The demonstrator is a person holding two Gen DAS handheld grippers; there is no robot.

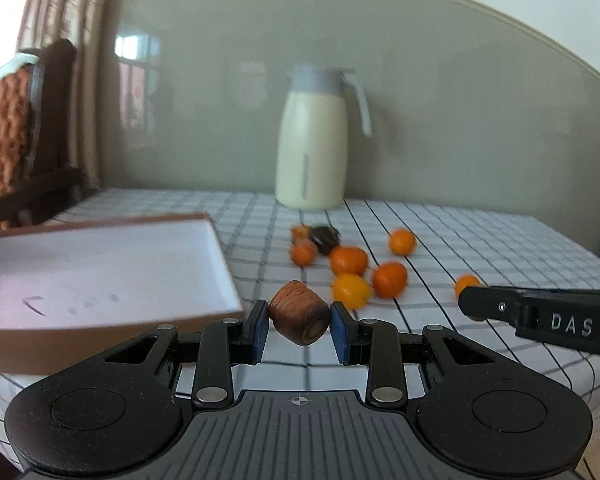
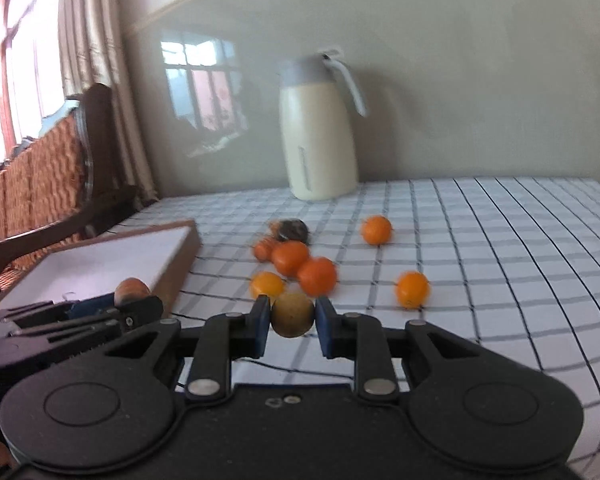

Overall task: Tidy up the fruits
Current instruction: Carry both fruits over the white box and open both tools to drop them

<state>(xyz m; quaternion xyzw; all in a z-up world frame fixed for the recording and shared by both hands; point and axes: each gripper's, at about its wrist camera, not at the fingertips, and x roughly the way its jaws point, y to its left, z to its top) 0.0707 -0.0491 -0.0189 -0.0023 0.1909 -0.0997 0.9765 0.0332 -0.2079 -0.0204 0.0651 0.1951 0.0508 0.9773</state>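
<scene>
My left gripper [image 1: 299,322] is shut on a brown, ridged fruit [image 1: 299,317] and holds it above the tablecloth, just right of the shallow white box [image 1: 100,272]. My right gripper [image 2: 290,317] is shut on a yellow-brown round fruit [image 2: 292,314]. Several small oranges [image 1: 348,260] and a dark fruit [image 1: 326,236] lie scattered on the checked cloth beyond; they also show in the right wrist view [image 2: 290,257]. The left gripper shows in the right wrist view [image 2: 128,308] by the box [image 2: 100,264], still holding the brown fruit [image 2: 131,290]. The right gripper's finger [image 1: 540,316] enters the left wrist view.
A cream thermos jug [image 1: 312,140] with a grey lid stands at the back against the wall. A wooden chair with an orange woven cushion [image 2: 40,172] stands left of the table. The checked tablecloth [image 2: 500,240] stretches right.
</scene>
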